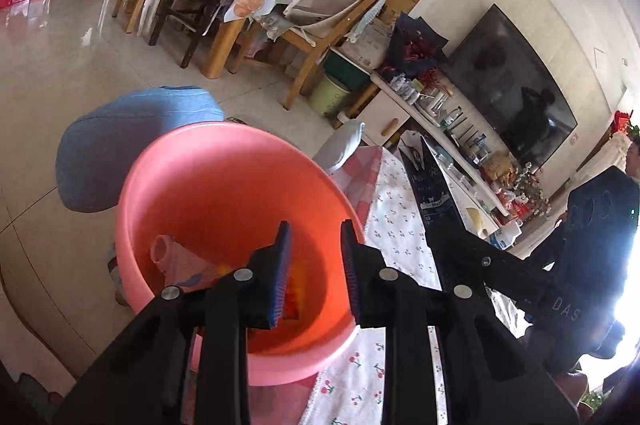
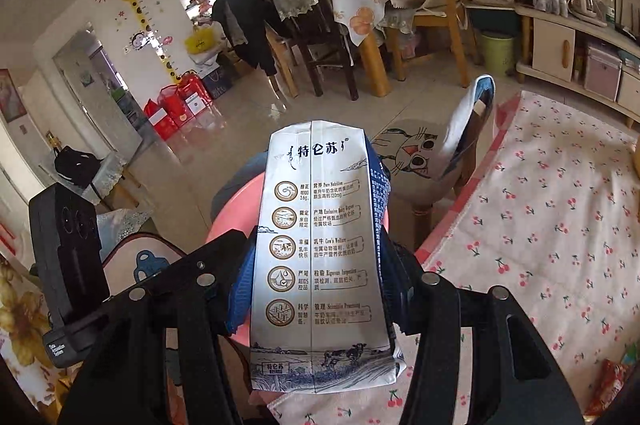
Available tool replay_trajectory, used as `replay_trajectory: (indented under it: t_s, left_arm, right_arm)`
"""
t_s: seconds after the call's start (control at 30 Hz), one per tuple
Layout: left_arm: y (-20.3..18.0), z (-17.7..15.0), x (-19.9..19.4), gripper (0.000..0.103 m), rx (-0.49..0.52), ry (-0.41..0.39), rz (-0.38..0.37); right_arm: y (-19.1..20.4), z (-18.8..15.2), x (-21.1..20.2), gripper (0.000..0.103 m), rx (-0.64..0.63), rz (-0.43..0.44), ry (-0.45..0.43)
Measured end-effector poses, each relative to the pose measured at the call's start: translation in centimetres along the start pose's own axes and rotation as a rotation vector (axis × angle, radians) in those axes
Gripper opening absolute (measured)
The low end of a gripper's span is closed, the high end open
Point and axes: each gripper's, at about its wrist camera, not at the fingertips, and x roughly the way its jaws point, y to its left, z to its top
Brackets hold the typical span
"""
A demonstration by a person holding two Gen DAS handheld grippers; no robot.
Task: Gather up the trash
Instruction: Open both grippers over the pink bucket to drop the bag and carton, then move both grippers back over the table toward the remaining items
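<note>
Two grippers are in use, one per hand, each seen from its own wrist camera.

Left wrist view, from left to right: one pink plastic basin (image 1: 240,225) fills the lower left and centre of the frame, standing at the edge of a table covered with a cherry-print cloth (image 1: 396,225). Inside the basin lie one pale pink wrapper-like item (image 1: 180,261) and some orange-red scraps (image 1: 292,297); the scraps are partly hidden behind the fingers and cannot be identified. The left gripper (image 1: 316,265) sits over the basin, its jaws at their narrowest with a slim gap between the blue pads and nothing held. At right of centre, the milk carton appears edge-on as a dark blue wedge, carried by the right gripper (image 1: 448,225), whose body is cut off by glare at the right edge.

Right wrist view, from left to right: the camera block of the left gripper stands at the lower left. In the centre, one flattened milk carton (image 2: 320,257) is clamped between the partly open jaws of the right gripper, silver printed face toward the camera, top end pointing away. A sliver of the pink basin shows behind the carton at centre left, mostly hidden. One stool with a cat-face cushion (image 2: 412,157) stands beyond. At lower right, possibly one red wrapper (image 2: 608,385) lies on the cloth, cut off by the frame edge.
</note>
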Motion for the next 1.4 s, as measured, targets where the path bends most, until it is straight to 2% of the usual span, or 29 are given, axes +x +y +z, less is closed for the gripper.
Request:
replay_trajectory:
  t_s: [0.13,0.27,0.33,0.4,0.47,0.53,0.57,0.6,0.9,1.2,1.4]
  left_arm:
    - [1.8,0.1,1.1,0.027,-0.034,0.018,0.034]
    - [2.9,-0.1,1.0,0.028,-0.055,0.019,0.056]
    - [3.2,-0.1,0.8,0.034,-0.048,0.011,0.072]
    - [3.5,-0.1,0.6,0.055,-0.048,-0.002,0.092]
    - [3.6,-0.1,0.4,0.060,-0.045,-0.012,0.091]
    - [3.4,-0.1,0.2,0.070,-0.031,-0.022,0.095]
    - [3.2,-0.1,0.1,0.080,-0.021,-0.028,0.101]
    - [2.9,-0.2,0.0,0.082,-0.012,-0.036,0.100]
    - [0.9,-1.1,0.1,0.088,0.033,-0.015,0.081]
    - [-2.2,-2.6,0.1,0.090,0.090,0.020,0.067]
    - [-5.1,-4.2,0.5,0.090,0.142,0.066,0.038]
  right_arm:
    - [-0.2,-0.2,3.2,0.056,0.011,-0.004,0.053]
    - [-0.9,-1.0,4.0,0.070,0.067,-0.008,0.053]
    - [-1.2,-1.1,3.4,0.075,0.076,-0.017,0.032]
    - [-1.2,-1.4,2.6,0.080,0.072,-0.037,0.006]
    - [-1.3,-1.7,1.8,0.081,0.058,-0.059,-0.017]
    - [-1.2,-2.2,0.9,0.085,0.041,-0.097,-0.042]
    - [-1.1,-2.5,0.5,0.088,0.035,-0.111,-0.053]
    - [-1.0,-2.7,0.2,0.089,0.032,-0.119,-0.062]
    - [-1.5,-6.4,-3.1,0.090,-0.031,-0.231,-0.074]
    - [-3.4,-9.4,-6.0,0.094,-0.013,-0.282,-0.074]
    - [-4.2,-10.8,-8.5,0.094,-0.017,-0.314,-0.109]
